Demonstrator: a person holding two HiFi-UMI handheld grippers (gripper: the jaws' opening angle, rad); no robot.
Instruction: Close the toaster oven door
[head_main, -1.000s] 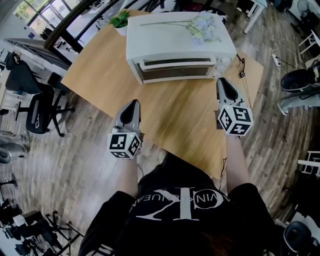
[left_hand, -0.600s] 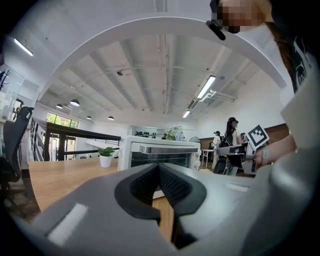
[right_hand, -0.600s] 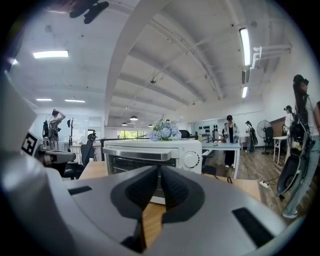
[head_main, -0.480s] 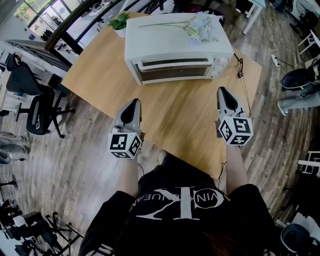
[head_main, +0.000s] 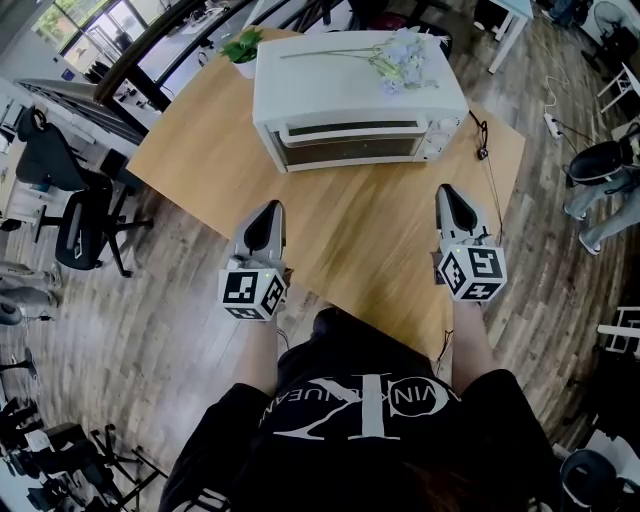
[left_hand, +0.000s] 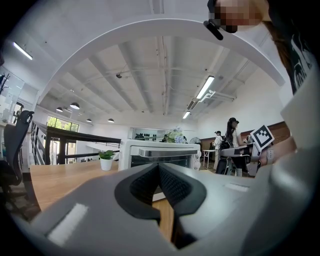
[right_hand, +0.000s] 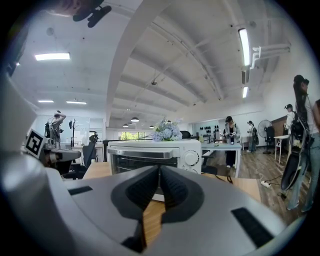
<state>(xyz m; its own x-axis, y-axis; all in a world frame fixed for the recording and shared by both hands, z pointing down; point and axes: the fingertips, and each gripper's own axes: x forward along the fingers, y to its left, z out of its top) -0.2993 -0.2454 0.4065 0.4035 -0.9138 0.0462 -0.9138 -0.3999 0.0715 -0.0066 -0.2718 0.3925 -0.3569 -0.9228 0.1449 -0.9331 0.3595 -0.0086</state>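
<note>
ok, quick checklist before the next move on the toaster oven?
1. Toaster oven door shut: ok, flush with the front.
2. Left hand-held gripper empty: ok, jaws together on nothing.
3. Right hand-held gripper empty: ok, jaws have just closed, nothing between them.
4. Both clear of the door: ok, bare table between.
5. Black cable plugged in: cannot tell.
</note>
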